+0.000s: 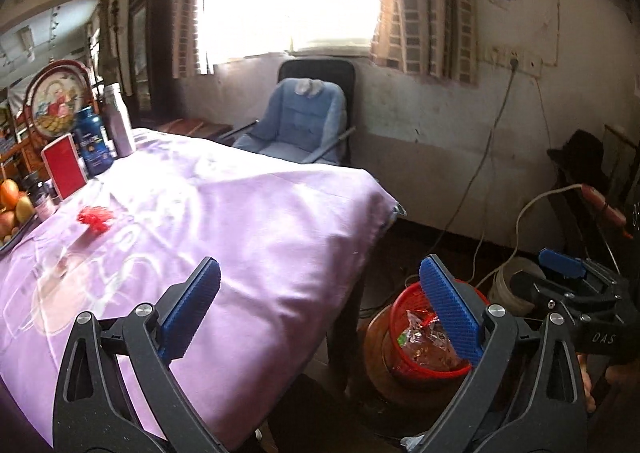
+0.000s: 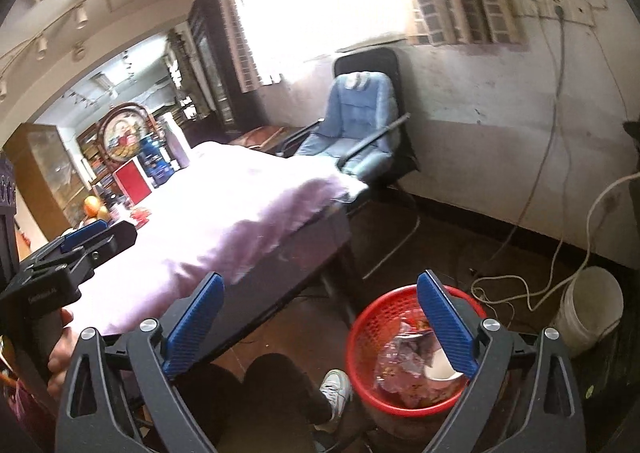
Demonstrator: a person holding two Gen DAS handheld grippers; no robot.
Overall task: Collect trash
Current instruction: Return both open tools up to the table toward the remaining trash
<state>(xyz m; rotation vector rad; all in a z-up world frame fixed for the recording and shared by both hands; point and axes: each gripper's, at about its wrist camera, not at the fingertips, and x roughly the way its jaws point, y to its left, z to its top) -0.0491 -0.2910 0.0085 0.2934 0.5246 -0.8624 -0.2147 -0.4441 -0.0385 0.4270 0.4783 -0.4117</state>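
The red basket [image 2: 404, 345] is standing on the floor beside the corner of the bench [image 1: 248, 221], and in the left wrist view it seems to be sitting on a round brown thing. Its wall is a plastic grid with many small holes. Inside it crumpled clear wrappers [image 2: 400, 365] and pinkish foil are lying in a loose heap, and a white cup [image 2: 438, 369] is leaning at the right side. On the bench, which is wearing a pale purple cloth, a small red crumpled scrap [image 1: 95, 217] is lying near the left side, well apart from the basket. The left gripper [image 1: 320, 305] is hanging wide open with nothing between its blue pads, over the bench edge. The right gripper [image 2: 320, 317] is also wide open and empty, near the basket
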